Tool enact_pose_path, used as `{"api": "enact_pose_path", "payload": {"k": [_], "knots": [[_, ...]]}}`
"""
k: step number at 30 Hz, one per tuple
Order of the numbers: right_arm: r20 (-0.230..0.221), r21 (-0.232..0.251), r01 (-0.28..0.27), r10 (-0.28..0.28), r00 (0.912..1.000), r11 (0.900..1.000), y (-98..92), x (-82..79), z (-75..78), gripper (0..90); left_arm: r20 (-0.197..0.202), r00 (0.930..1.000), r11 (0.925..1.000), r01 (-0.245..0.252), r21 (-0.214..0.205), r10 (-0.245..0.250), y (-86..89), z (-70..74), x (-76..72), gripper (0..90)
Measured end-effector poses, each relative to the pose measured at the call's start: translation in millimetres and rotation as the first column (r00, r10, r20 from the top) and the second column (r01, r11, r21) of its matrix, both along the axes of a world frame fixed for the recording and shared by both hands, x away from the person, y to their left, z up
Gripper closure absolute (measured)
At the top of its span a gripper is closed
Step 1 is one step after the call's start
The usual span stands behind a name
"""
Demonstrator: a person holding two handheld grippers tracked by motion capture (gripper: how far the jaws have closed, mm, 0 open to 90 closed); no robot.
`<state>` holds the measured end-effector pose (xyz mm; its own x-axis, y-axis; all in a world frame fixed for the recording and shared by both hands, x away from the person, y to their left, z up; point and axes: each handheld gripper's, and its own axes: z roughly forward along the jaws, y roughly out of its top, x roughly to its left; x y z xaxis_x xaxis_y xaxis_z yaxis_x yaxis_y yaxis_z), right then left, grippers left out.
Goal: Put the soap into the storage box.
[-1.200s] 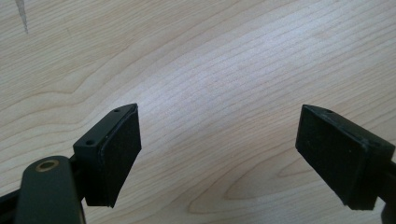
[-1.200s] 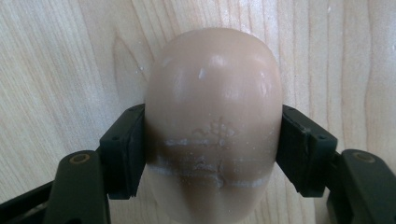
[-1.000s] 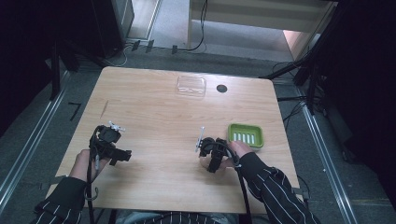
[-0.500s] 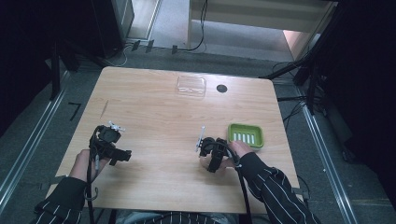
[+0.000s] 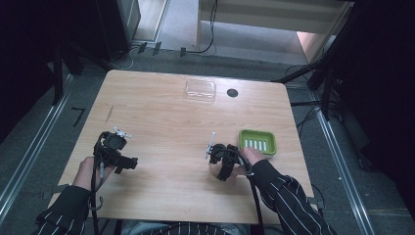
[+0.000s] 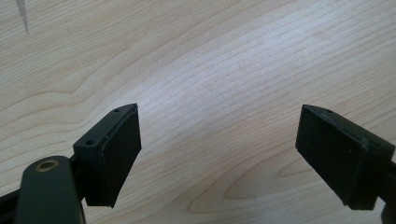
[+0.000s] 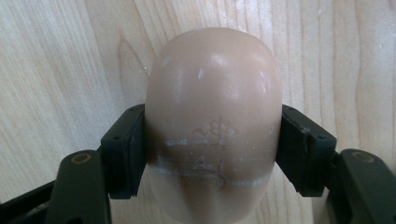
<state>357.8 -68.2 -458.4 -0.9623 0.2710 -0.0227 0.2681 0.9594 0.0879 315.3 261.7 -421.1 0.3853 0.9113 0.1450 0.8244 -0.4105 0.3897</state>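
The counter (image 5: pixel 166 117) was a broad slab of pale wood-grain laminate, smooth and flat, with a small dark round hole (image 5: pixel 232 92) near its far edge. Just beside that hole lay a clear, thin-walled plastic box (image 5: pixel 200 90), shallow and rounded at the corners. Toward the person's right sat a lime-green soap dish (image 5: pixel 257 142), rectangular, with a row of pale ribs across its floor.

Just left of the dish, the right gripper (image 7: pixel 212 144) had its jaws closed on a beige bar of soap (image 7: pixel 212 121) across its width, the pads pressing its two long flanks a little below the middle. The bar was a rounded oval, glossy and waxy, with a faint raised stamp and a mould seam. It looked light and stiff but likely slick, so a hold across the widest flanks seemed the safest, since the curved ends would tend to squirt out.

The left gripper (image 6: pixel 219 154) was over bare wood, its jaws wide apart and holding nothing
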Motion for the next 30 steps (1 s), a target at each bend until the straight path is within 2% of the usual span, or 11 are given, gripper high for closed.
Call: {"api": "enact_pose_path", "payload": {"k": [8, 10, 23, 28, 30], "knots": [[0.011, 0.009, 0.018, -0.018, 0.9998, 0.9998, -3.0, 0.5, 5.6, 33.6, 0.005, 1.0000, 1.0000, 0.002, 0.000, -0.002, 0.2, -0.1, 0.0, 14.8], [0.016, 0.015, 0.008, -0.009, 0.9998, 0.9998, -4.3, 1.9, 6.3, 33.6, 0.003, 1.0000, 1.0000, 0.001, -0.001, -0.001, 0.2, -0.3, 0.0, 14.8], [0.029, 0.033, 0.045, -0.046, 0.9985, 0.9985, -10.3, 2.8, 15.6, 33.7, 0.000, 1.0000, 1.0000, -0.002, -0.002, 0.002, -0.5, -0.3, 0.1, 14.8], [0.042, 0.037, 0.035, -0.036, 0.9984, 0.9987, -13.7, 5.6, 18.6, 33.7, 0.000, 1.0000, 1.0000, -0.001, -0.002, 0.001, -0.4, -0.2, 0.0, 14.8], [0.046, 0.043, 0.049, -0.051, 0.9977, 0.9979, -16.5, 6.5, 20.8, 33.7, 0.000, 1.0000, 1.0000, -0.001, -0.003, 0.001, -0.4, -0.1, 0.0, 14.7]]}}
